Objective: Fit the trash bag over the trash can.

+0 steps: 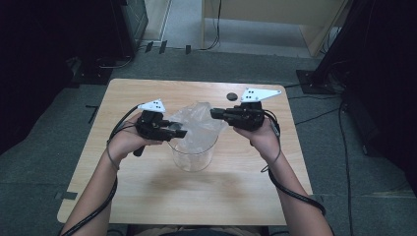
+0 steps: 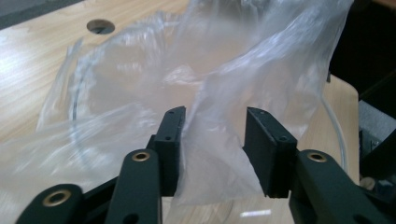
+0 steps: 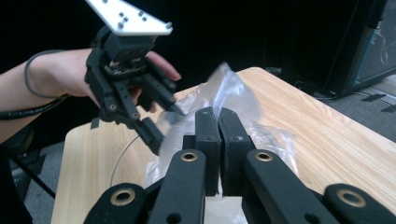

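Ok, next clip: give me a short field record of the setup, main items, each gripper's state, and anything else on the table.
setting: wooden table, two hand-held grippers
main items: clear plastic bag in a clear round container
left gripper: jaws apart, bag film between them, pads not pressing on it
right gripper: shut on the clear plastic bag edge, raised above the container
other: dark round hole near the table's far edge

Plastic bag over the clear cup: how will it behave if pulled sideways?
The plastic bag looks thin and crumpled, so probably floppy; it should stretch and fold rather than hold shape. The film looks glossy, so likely slippery between pads. The clear cup beneath seems light and might tip if the bag drags it.
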{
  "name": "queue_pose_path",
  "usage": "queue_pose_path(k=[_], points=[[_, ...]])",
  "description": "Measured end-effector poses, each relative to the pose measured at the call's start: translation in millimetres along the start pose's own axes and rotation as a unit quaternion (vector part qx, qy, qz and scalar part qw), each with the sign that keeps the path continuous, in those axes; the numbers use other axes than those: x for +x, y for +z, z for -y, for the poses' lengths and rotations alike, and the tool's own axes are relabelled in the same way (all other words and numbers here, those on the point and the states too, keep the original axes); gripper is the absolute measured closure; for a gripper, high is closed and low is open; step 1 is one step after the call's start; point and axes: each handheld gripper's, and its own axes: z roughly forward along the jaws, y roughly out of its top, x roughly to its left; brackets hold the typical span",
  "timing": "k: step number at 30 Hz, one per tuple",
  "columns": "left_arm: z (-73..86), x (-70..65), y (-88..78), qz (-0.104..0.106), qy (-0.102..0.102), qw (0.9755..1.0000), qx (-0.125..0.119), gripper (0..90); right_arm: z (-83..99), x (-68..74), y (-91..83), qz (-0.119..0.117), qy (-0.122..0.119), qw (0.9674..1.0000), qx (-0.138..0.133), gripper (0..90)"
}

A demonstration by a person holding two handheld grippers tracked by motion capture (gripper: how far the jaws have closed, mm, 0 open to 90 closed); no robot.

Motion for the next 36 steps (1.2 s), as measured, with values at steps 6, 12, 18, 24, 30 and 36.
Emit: queue_pose_path(k=[6, 12, 18, 24, 30, 36], points=[[-3.5, -1.0, -21.5, 0.023, -0.014, 0.9984, -0.050, 49.6, 1.8, -4.4, -3.4, -0.002, 0.015, 0.9999, 0.001, 88.9], [-16.7, -1.1, -38.8, 0.002, -0.003, 0.9951, -0.099, 45.7, -1.9, 5.2, 1.3, -0.021, -0.003, 0.9997, 0.012, 88.9], [-18.1, 6.5, -16.4, -0.001, -0.006, 0.9973, -0.073, 44.1, -8.9, 12.9, -1.5, -0.045, -0.004, 0.9990, -0.003, 88.6], [-14.4, 3.1, 6.0, 0.037, -0.002, 0.9990, -0.026, 61.8, -9.5, 15.0, -0.3, -0.056, -0.003, 0.9984, -0.006, 86.9], [-11.5, -0.4, 1.3, 0.027, 0.001, 0.9992, -0.029, 89.2, -4.3, 9.4, 3.4, -0.054, 0.004, 0.9985, 0.003, 67.4], [-5.1, -0.6, -18.8, 0.025, 0.003, 0.9982, -0.054, 89.4, 3.8, -4.1, 2.8, -0.044, 0.018, 0.9988, 0.012, 51.4]])
